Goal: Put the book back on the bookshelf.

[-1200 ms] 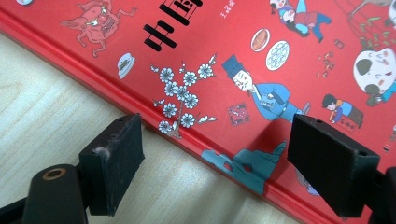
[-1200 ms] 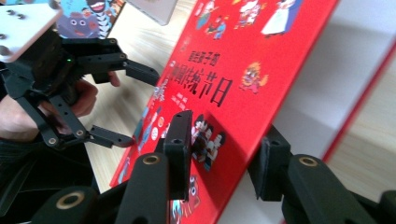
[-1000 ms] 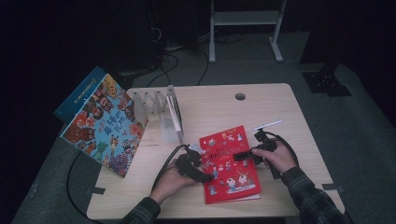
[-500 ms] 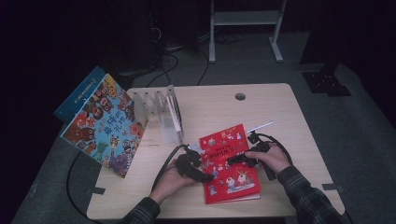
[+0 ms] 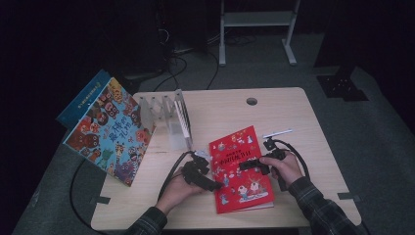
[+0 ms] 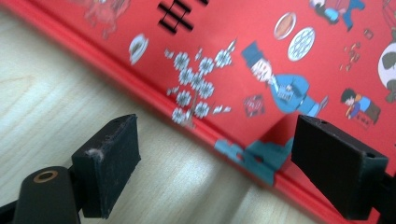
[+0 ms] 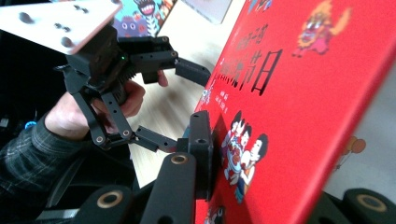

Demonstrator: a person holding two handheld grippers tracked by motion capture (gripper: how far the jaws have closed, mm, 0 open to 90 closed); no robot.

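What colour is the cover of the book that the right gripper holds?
Red, with small cartoon figures and dark lettering on the book; it shows best in the right gripper view.

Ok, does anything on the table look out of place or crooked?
Yes: the large picture book hangs tilted over the table's left edge, propped against the clear rack. The red book lies askew.

Both grippers, left gripper (image 5: 221, 182) and right gripper (image 5: 243, 165), meet the red book (image 5: 241, 169) (lying flat).
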